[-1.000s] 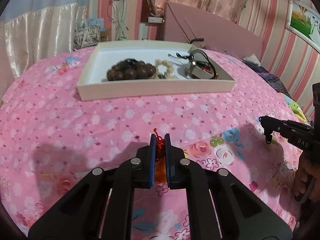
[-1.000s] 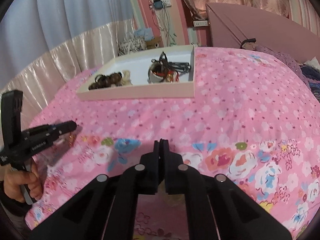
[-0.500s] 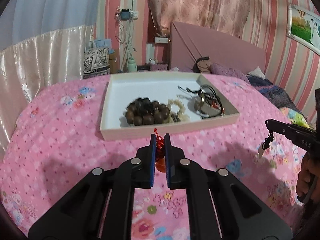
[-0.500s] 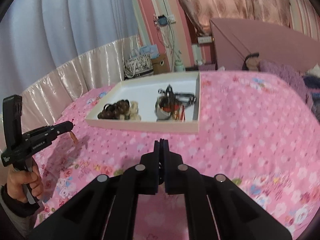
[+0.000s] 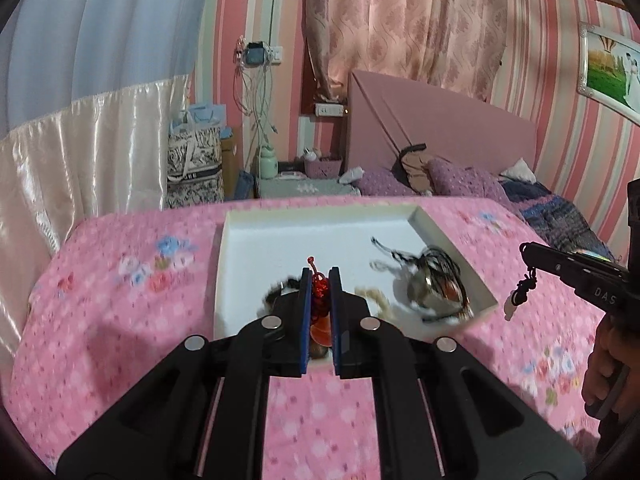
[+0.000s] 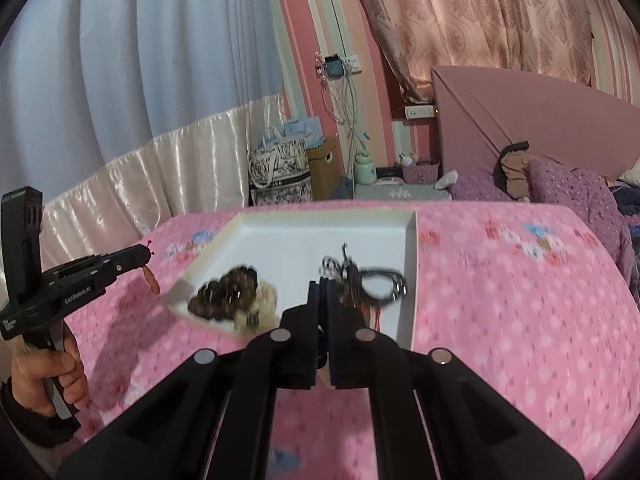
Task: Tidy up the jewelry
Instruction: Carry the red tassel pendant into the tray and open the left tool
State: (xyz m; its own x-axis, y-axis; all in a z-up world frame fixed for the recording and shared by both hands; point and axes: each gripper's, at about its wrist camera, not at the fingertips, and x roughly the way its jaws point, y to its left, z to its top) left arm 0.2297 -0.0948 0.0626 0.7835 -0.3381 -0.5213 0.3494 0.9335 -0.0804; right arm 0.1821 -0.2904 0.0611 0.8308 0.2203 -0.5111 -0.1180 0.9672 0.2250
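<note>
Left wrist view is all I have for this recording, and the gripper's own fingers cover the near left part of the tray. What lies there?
Observer: In the right wrist view, a pile of dark brown beads lies in the near left corner of the tray, with cream beads touching it.
Operator: Does anything hang below the left gripper?
Observer: Yes. Seen from the side, an orange pendant dangles just under the tips of the left gripper.
Operator: And the right gripper's jaws?
Observer: Seen from behind, the pads of the right gripper are pressed together with no gap showing, clamped on the dark knotted cord that you can see hanging from it.
</note>
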